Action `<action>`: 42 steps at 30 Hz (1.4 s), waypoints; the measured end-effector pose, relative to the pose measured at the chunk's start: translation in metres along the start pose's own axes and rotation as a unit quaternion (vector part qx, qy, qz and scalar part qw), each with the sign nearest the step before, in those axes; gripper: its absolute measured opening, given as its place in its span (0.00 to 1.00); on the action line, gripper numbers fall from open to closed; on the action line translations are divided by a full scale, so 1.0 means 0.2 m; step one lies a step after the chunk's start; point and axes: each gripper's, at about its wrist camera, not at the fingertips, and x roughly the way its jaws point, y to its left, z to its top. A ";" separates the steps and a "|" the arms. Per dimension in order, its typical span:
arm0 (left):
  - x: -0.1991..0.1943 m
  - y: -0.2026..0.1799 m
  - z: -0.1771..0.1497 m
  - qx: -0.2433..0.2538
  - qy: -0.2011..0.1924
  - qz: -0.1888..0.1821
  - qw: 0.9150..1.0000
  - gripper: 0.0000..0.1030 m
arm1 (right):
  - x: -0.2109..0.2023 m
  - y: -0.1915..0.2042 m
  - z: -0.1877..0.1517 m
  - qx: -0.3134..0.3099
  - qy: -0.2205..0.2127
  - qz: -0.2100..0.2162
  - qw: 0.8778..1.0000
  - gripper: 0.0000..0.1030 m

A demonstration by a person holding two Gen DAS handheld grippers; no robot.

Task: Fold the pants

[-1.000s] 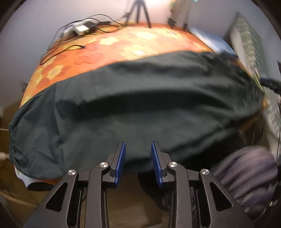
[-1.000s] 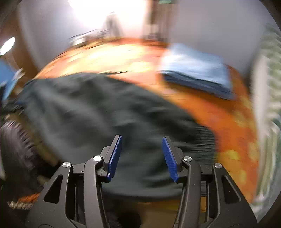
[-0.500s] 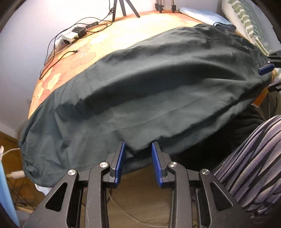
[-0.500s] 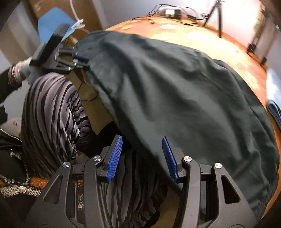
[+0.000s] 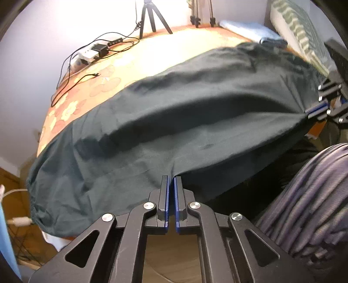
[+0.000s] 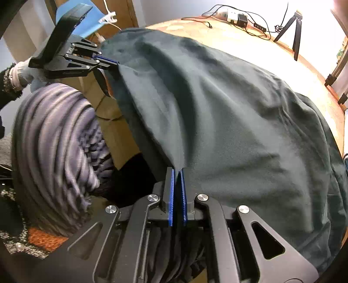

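Observation:
Dark green pants (image 5: 174,113) lie spread lengthwise over the orange flowered table (image 5: 134,58), their near edge hanging off the front. My left gripper (image 5: 171,178) is shut on that near edge, the fabric pinched between its blue pads. My right gripper (image 6: 178,170) is shut on the same edge further along the pants (image 6: 228,113). Each gripper shows in the other's view: the right gripper (image 5: 316,110) at the pants' far right end, the left gripper (image 6: 116,63) at the upper left, held by a gloved hand (image 6: 19,74).
A power strip with cables (image 5: 93,52) and tripod legs (image 5: 152,19) stand at the table's back. A folded blue cloth (image 5: 250,30) lies at the back right. A person's striped garment (image 5: 315,196) is close against the table's front. A cardboard box (image 6: 113,130) sits below the edge.
Both grippers' jaws closed onto the pants' near edge. The right gripper swung in from over the table to the front edge. The fabric now pulls up into a ridge between the two grips.

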 end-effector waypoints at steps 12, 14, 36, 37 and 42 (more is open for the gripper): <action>-0.02 0.01 -0.08 -0.024 0.026 -0.048 0.998 0.16 | -0.05 -0.03 -0.06 0.015 0.016 0.031 0.999 0.14; -0.06 0.04 -0.06 -0.038 0.018 -0.056 0.998 0.17 | -0.17 -0.11 -0.06 0.040 -0.015 0.045 0.998 0.26; 0.34 0.03 0.74 -0.055 -0.030 -0.163 0.985 0.18 | -0.16 -1.22 0.29 0.148 -0.019 0.041 0.988 0.63; 0.35 0.02 0.77 -0.055 -0.030 -0.167 0.984 0.18 | -0.13 -1.23 0.29 0.145 -0.012 0.045 0.988 0.63; 0.45 -0.03 0.92 -0.054 -0.032 -0.193 0.979 0.18 | -0.03 -1.26 0.26 0.158 0.014 0.055 0.986 0.42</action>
